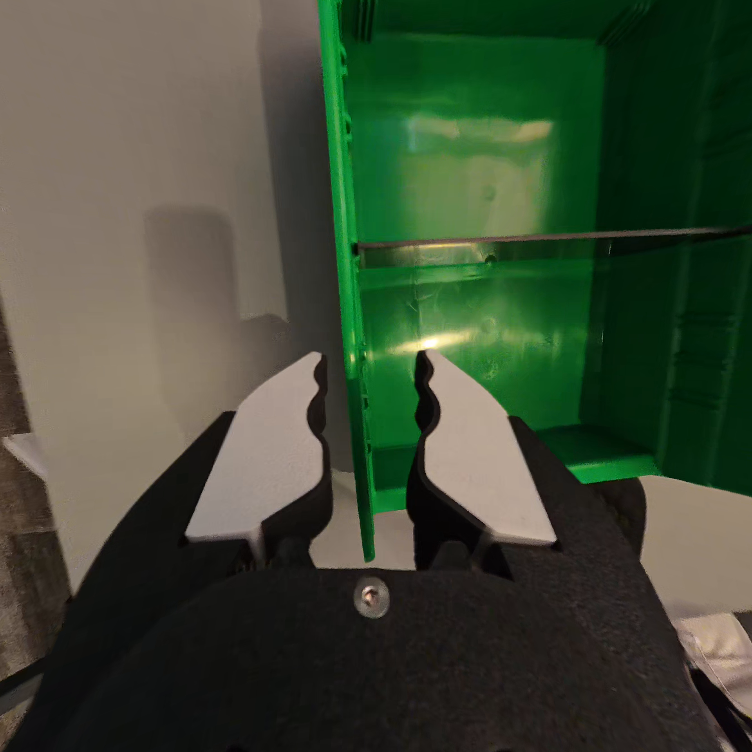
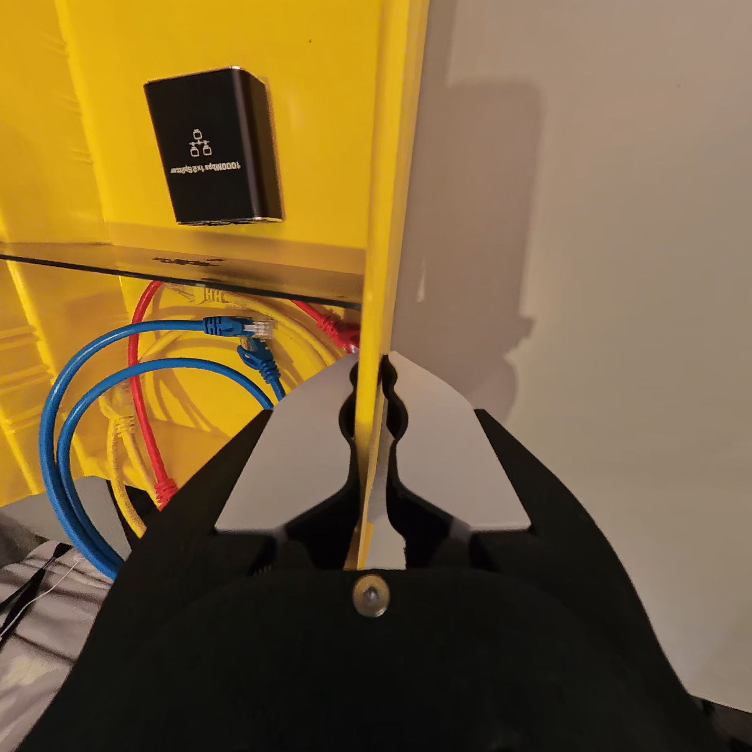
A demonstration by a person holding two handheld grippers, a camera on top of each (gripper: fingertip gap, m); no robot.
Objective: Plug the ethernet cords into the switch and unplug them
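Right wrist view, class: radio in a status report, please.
Right hand-held gripper clamped on yellow bin wall. Left hand-held gripper open, straddling green bin wall. Switch bare; blue, red cords loose below divider.

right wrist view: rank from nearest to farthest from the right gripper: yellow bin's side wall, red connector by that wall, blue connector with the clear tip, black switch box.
1. yellow bin's side wall: between the right gripper pads, clamped.
2. red connector: just left of the wall, past the left fingertip.
3. blue connector: further left, under the divider.
4. black switch box: upper compartment, beyond the divider.
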